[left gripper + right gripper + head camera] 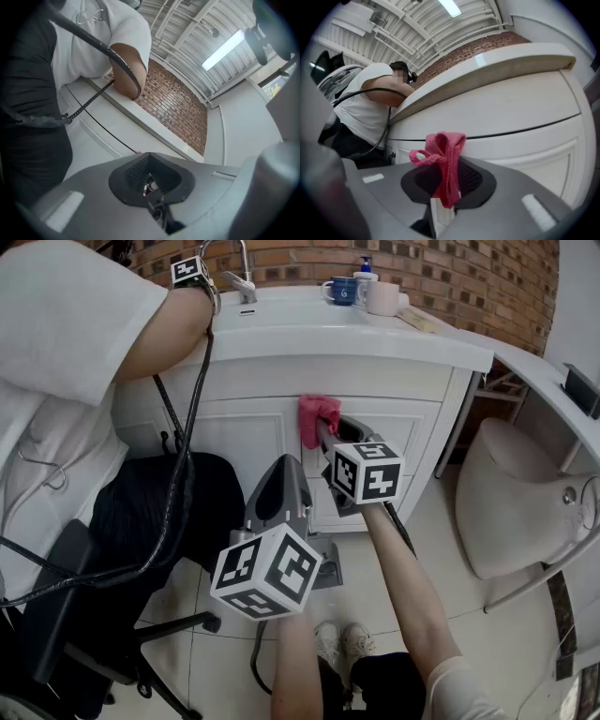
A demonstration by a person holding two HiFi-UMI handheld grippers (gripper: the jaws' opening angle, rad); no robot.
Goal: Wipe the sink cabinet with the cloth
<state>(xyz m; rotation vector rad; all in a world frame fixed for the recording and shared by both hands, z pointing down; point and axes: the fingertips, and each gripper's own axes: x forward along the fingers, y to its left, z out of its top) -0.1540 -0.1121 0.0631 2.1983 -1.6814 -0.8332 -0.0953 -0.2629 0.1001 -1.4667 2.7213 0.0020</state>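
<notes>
The white sink cabinet [244, 437] fills the middle of the head view, under a white counter. A pink cloth [319, 416] is bunched against the upper part of the cabinet door, and my right gripper [324, 435] is shut on it. In the right gripper view the cloth [445, 159] stands up from the right gripper [443, 194], close to the cabinet front [520, 112]. My left gripper [281, 472] hangs lower and nearer to me, apart from the door, its jaws together with nothing in them. The left gripper view shows the left gripper [151, 186] and the cabinet [93, 133] beyond.
Another person in a white shirt [66, 334] sits at the left on a black office chair [141, 512], forearm on the counter, black cables [183, 427] hanging down. Mugs [343, 289] and a faucet [240, 268] stand on the counter. A white toilet [516, 502] stands at the right.
</notes>
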